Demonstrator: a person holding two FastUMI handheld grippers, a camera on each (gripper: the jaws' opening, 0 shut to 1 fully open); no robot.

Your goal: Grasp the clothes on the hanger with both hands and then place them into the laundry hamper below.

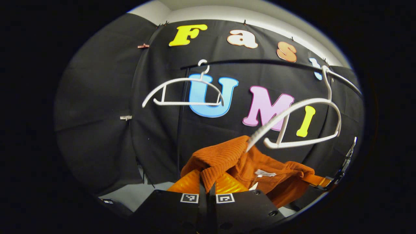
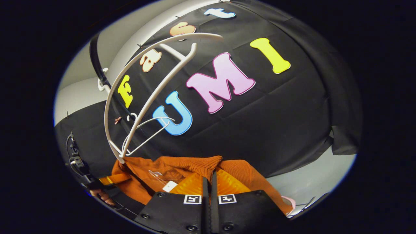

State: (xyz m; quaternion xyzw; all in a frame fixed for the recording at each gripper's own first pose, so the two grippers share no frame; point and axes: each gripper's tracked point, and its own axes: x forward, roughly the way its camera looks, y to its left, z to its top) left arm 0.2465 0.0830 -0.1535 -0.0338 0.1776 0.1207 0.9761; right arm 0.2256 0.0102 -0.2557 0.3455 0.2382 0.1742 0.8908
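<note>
Now each hand-held gripper, left (image 1: 208, 183) and right (image 2: 209, 182), pinches the orange garment (image 1: 260, 162) between closed fingers.

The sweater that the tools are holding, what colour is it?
The sweater is rusty orange, with a ribbed knit at the collar. It shows best in the left gripper view.

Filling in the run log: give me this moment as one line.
left hand-held gripper: shut on orange garment | right hand-held gripper: shut on orange garment | white hanger: on rail, one end touching garment | hamper: not placed yet
</note>
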